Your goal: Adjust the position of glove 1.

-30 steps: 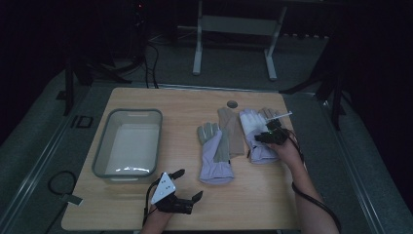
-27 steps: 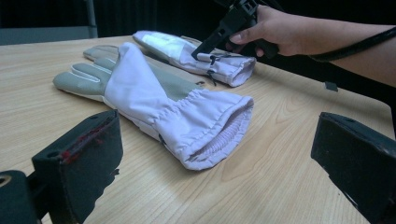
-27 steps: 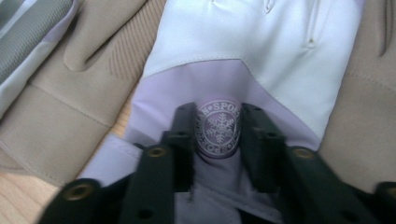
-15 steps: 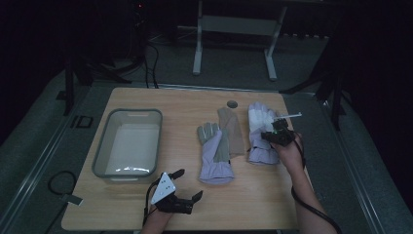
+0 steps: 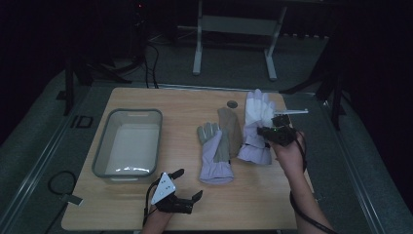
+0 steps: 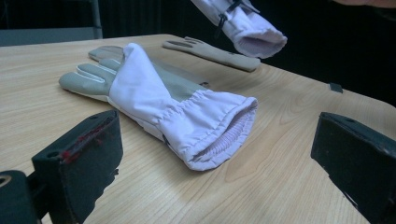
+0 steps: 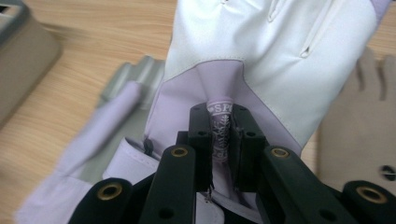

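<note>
The grey rectangular plastic tub [image 5: 127, 142] takes up the left part of the light wooden table [image 5: 146, 100], leaving only a narrow strip along the left edge. The lilac and grey glove lying flat [image 5: 215, 151] and the tan flat glove liner [image 5: 230, 127] block the centre. A bare lane runs between tub and glove (passable). The near edge is open wood. The white and lilac glove [image 5: 255, 127] occupies the right side towards the far edge.
</note>
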